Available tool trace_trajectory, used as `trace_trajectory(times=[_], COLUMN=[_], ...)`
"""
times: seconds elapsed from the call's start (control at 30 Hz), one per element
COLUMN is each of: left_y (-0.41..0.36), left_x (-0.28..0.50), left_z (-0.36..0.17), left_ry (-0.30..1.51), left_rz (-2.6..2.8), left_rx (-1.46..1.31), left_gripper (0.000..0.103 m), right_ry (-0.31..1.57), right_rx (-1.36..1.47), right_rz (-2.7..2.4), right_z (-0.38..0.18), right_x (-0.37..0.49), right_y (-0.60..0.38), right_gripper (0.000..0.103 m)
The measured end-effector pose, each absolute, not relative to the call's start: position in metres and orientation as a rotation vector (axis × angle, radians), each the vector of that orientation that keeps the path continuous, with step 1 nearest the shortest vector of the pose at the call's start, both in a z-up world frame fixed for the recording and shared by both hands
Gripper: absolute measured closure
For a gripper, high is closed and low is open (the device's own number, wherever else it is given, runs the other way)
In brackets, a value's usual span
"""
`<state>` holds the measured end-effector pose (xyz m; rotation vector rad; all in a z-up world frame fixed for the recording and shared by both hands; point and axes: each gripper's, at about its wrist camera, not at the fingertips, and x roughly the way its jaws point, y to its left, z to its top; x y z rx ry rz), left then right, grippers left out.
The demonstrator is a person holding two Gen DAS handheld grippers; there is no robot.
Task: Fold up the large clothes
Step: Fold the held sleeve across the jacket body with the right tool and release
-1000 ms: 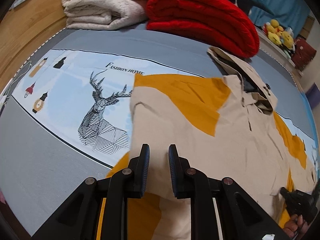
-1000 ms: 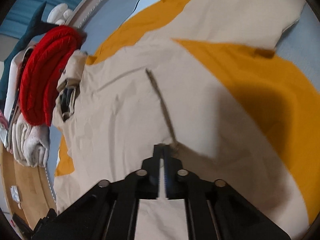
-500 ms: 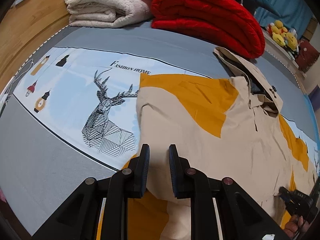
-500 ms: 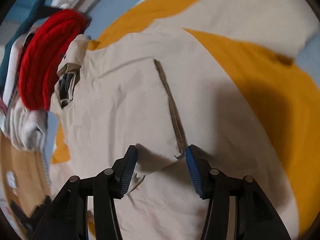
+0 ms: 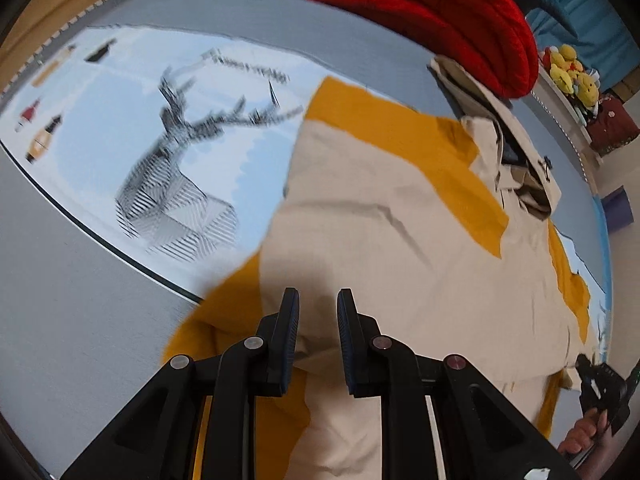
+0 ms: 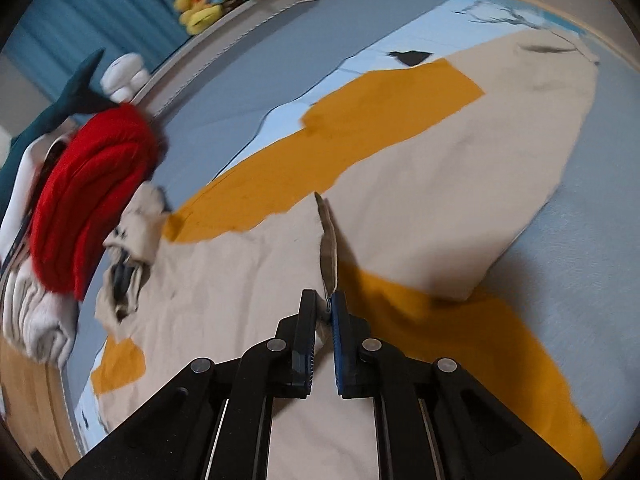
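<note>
On my left, my left gripper (image 5: 318, 312) hangs with its jaws parted and nothing between them, just above the near part of the beige and mustard-yellow cotton jacket (image 5: 392, 248), which lies spread flat on the bed. The cloth looks light and limp, so I judge it will sag and drag if lifted from one point; hems and corners seem the best places to take hold. To the right, my right gripper (image 6: 326, 312) has its jaws nearly closed, pinching a raised ridge of the jacket's beige fabric. The surface is a grey and pale-blue bedsheet with a printed deer (image 5: 176, 184). At the head of the bed sit a folded red quilted blanket (image 5: 440, 12) and cream blankets (image 6: 36, 316), with yellow plush toys (image 6: 208, 4) on a ledge by teal curtains
</note>
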<state>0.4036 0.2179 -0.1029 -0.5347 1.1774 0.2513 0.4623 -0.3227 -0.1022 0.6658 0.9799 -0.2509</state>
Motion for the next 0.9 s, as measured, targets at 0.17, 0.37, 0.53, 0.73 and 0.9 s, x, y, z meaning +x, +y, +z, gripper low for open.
trace_trajectory(times=[0.17, 0.37, 0.53, 0.73, 0.9], left_y=[0.215, 0.2, 0.191, 0.193, 0.173], left_x=[0.402, 0.404, 0.406, 0.402, 0.397], left_z=[-0.142, -0.133, -0.129, -0.147, -0.11], left_ry=[1.281, 1.278, 1.26, 1.315, 1.228], left_rz=[0.252, 0.273, 0.24, 0.256, 0.218], left_rx=[-0.608, -0.542, -0.485, -0.517, -0.439], left_gripper=[0.086, 0.086, 0.082, 0.081, 0.081], right_ry=[0.915, 1.1, 1.222, 1.16, 1.108], right_rx=[0.584, 0.562, 0.55, 0.503, 0.533], right_rz=[-0.252, 0.009, -0.038, -0.078, -0.141], right_z=[-0.085, -0.115, -0.145, -0.121, -0.106], right_x=[0.464, 0.491, 0.492, 0.489, 0.481], right_y=[-0.323, -0.294, -0.299, -0.311, -0.35], right_gripper=[0.09, 0.072, 0.072, 0.072, 0.072])
